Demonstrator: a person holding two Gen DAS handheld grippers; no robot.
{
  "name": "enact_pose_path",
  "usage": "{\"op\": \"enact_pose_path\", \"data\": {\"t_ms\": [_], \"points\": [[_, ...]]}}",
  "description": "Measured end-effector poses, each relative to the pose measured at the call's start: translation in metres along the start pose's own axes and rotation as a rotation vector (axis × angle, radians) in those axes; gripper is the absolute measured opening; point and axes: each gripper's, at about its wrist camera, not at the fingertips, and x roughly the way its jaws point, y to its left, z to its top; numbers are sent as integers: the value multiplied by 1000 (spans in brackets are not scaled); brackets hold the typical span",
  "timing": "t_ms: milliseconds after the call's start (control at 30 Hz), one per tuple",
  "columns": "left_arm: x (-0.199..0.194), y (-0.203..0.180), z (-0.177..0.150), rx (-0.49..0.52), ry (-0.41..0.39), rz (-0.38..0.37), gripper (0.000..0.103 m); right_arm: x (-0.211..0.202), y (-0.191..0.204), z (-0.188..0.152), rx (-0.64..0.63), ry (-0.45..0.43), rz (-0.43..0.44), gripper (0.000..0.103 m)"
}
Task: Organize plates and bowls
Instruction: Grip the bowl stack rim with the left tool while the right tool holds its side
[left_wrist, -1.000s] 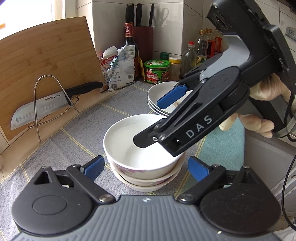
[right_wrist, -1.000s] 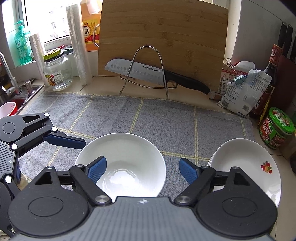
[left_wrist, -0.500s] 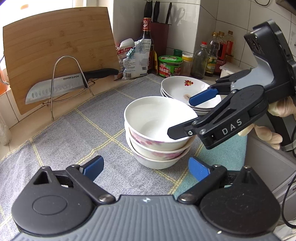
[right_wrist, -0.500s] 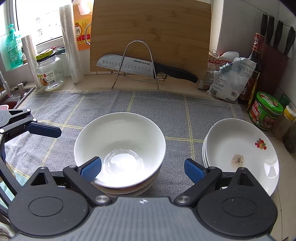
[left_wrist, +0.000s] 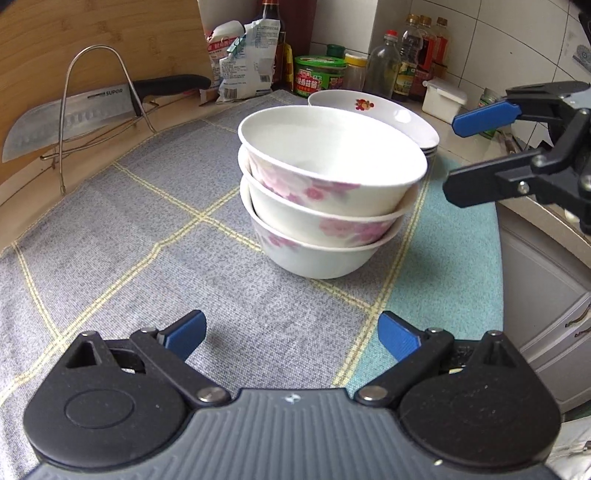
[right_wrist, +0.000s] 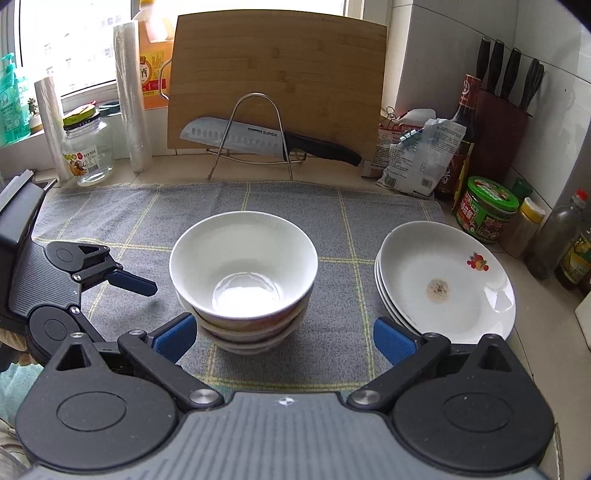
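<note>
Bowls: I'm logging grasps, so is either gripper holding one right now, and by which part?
Nothing is held. The left gripper and right gripper are both open and clear of the bowl stack, which stands on the mat.

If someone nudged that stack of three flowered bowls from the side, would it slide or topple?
The stack of bowls would probably drag rather than glide, since it sits on a woven cloth mat. The top bowl looks slightly tilted in its nest, so it may shift or rattle first. They look like glazed ceramic, so likely heavy, slick and chip-prone.
</note>
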Motion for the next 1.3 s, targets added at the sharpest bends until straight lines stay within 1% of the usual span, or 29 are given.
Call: {"op": "enact_pose_path", "data": {"t_ms": [133,233,267,400,467,600,667,700,867,967,1067,1167,1200,1300], "points": [[7,-5,1,47,13,5,102,16,2,-22,-16,56,-42,103],[10,-12,2,114,28,42,102,31,0,-31,-34,73,-37,103],[10,-12,1,112,23,40,103,34,-1,-32,-38,74,-30,103],[10,-13,-3,92,-4,52,103,57,-7,-34,-80,67,15,103],[10,-15,-4,76,-16,65,103,67,-11,-34,-105,68,59,103],[11,-20,-4,28,-27,111,103,82,-21,-33,-147,67,173,103],[11,-22,-4,4,-22,134,103,88,-26,-33,-161,80,221,103],[11,-23,-3,-7,-17,143,103,88,-27,-34,-185,73,238,103],[12,-26,3,-51,28,183,103,89,-30,-35,-254,46,295,103],[12,-30,6,-14,37,204,102,90,-31,-34,-274,42,310,103],[14,-32,12,44,45,194,102,91,-33,-34,-283,25,323,103],[18,-26,17,76,40,154,99,90,-35,-38,-283,3,329,103],[19,-23,19,88,36,136,99,90,-35,-38,-281,3,328,103],[21,-14,23,123,24,84,94,91,-32,-34,-273,34,313,103]]}}
